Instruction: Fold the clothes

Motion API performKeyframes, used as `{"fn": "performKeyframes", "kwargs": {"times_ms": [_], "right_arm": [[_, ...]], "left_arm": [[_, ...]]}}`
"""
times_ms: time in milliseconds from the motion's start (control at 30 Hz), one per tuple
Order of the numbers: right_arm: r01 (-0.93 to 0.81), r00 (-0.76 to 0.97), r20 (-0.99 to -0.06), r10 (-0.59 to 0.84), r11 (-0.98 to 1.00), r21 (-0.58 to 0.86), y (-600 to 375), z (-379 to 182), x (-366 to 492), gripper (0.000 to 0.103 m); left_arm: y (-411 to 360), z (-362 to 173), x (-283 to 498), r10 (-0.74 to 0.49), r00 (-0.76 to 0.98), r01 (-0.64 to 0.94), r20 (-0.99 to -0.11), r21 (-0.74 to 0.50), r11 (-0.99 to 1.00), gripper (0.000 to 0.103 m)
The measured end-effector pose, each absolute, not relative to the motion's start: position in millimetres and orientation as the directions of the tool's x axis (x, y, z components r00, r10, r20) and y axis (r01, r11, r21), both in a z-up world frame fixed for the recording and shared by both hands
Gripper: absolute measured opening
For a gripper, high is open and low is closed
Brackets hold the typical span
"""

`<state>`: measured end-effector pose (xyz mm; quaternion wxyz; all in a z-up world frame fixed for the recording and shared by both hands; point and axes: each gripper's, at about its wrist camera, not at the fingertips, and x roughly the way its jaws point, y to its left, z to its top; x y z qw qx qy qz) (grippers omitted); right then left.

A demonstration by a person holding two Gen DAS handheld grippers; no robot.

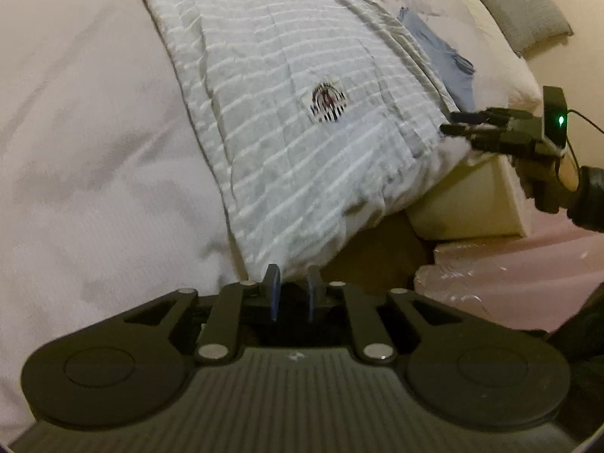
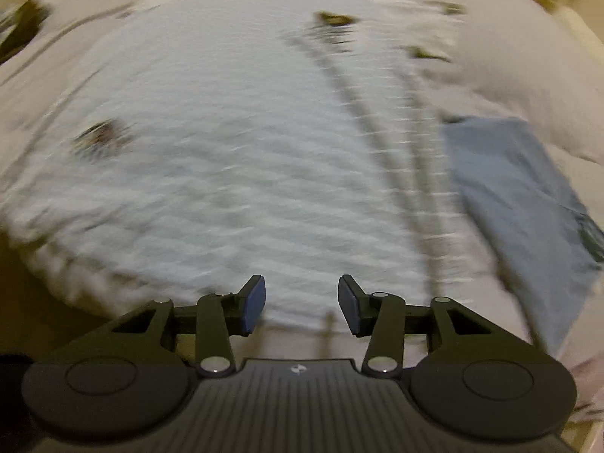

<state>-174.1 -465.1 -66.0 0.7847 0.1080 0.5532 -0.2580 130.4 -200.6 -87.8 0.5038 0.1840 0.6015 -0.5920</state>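
A pale blue-and-white striped garment [image 1: 294,120] with a round logo patch [image 1: 328,100] lies spread on the white bed [image 1: 94,151], its hem draped over the bed's edge. My left gripper [image 1: 293,277] sits right at that hem's lower corner. Its blue pads [image 1: 273,294] stand slightly apart, with a dark gap and no cloth seen between them. In the left wrist view my right gripper [image 1: 449,122] reaches the hem's right end. The right wrist view is blurred; there my right gripper [image 2: 301,294] is open just over the striped garment [image 2: 226,173].
A blue garment [image 1: 445,60] [image 2: 521,196] lies on the bed just right of the striped one. A grey pillow [image 1: 521,3] lies at the far right. Below the bed edge are the cream bed frame [image 1: 472,204], crinkled plastic [image 1: 445,283] and a pink floor [image 1: 547,256].
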Motion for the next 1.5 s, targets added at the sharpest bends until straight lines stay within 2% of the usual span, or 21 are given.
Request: {"fn": "performKeyframes", "kwargs": {"times_ms": [200,267,300,367,500,633,867,967,1300,1500], "right_arm": [[0.582,0.246,-0.918,-0.312,0.804,-0.118,-540.8,-84.2,-189.7,0.046],[0.583,0.227,-0.922,-0.313,0.802,-0.129,-561.6,-94.0,-195.9,0.035],[0.59,0.196,-0.922,-0.334,0.791,-0.161,-570.9,-96.9,-200.4,0.034],[0.621,0.141,-0.909,-0.392,0.75,-0.228,-585.4,-96.4,-210.3,0.034],[0.626,0.207,-0.899,-0.386,0.759,-0.182,-595.1,-84.4,-201.8,0.036],[0.627,0.272,-0.884,-0.38,0.767,-0.136,-604.9,-72.6,-193.4,0.039],[0.631,0.219,-0.901,-0.375,0.759,-0.162,-628.6,-88.3,-176.4,0.039],[0.632,0.197,-0.907,-0.373,0.755,-0.173,-638.7,-95.0,-169.1,0.04],[0.649,0.274,-0.884,-0.377,0.751,-0.119,-649.9,-48.9,-121.6,0.042],[0.59,0.324,-0.886,-0.332,0.803,-0.086,-655.4,-42.0,-77.9,0.044]], "left_arm": [[-241.5,-78.6,139.0,-0.389,-0.36,0.85,-0.848,-0.47,0.238,0.015],[-257.4,-72.7,142.0,-0.389,-0.338,0.86,-0.857,-0.45,0.243,0.016],[-264.4,-70.1,143.5,-0.391,-0.329,0.863,-0.86,-0.441,0.245,0.016],[-278.0,-64.9,146.2,-0.401,-0.309,0.867,-0.862,-0.429,0.254,0.02],[-301.7,-58.3,150.7,-0.417,-0.27,0.871,-0.868,-0.404,0.278,0.028],[-320.6,-54.2,151.1,-0.423,-0.231,0.882,-0.876,-0.372,0.29,0.029],[-332.3,-56.1,162.1,-0.42,-0.19,0.893,-0.887,-0.334,0.301,0.033],[-329.2,-59.8,180.0,-0.434,-0.167,0.888,-0.885,-0.326,0.324,0.037],[-328.0,-64.4,250.8,-0.455,-0.029,0.86,-0.89,-0.253,0.442,0.039],[-324.6,-64.5,300.2,-0.453,0.085,0.809,-0.887,-0.204,0.551,0.042]]}}
